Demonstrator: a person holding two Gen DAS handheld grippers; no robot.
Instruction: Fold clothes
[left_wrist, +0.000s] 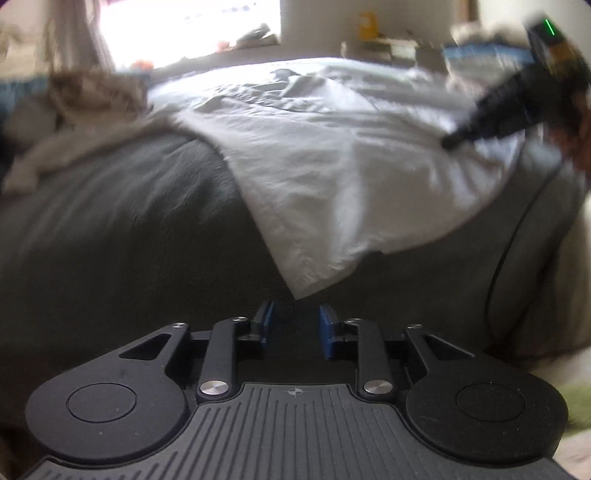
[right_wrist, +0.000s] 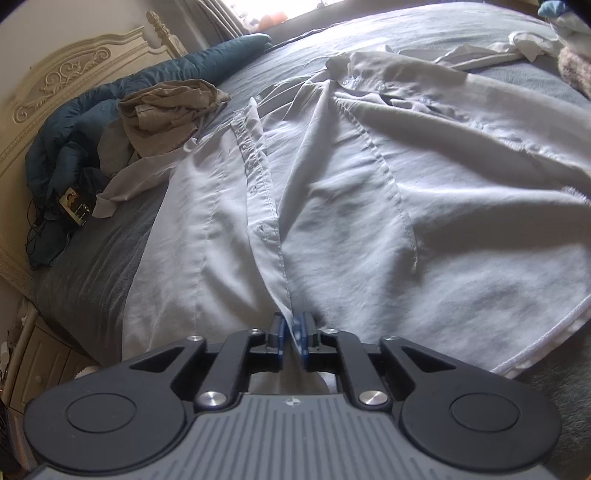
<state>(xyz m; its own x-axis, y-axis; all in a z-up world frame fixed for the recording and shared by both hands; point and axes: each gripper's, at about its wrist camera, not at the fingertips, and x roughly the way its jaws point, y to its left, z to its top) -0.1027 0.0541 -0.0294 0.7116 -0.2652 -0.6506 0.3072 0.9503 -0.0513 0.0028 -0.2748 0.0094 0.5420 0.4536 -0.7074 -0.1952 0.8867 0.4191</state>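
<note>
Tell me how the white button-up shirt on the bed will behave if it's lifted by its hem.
The white shirt will probably flop and drape, since it already lies wrinkled and creased on the grey blanket. It looks thin and light. The open button placket, which the right gripper pinches, may swing apart.

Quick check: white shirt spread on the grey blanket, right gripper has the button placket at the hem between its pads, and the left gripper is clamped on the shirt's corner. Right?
Not quite. The left gripper holds nothing: the left wrist view shows its jaws apart and empty, just short of the white shirt corner. The rest stands: shirt on the grey blanket, placket between the right gripper pads.
</note>
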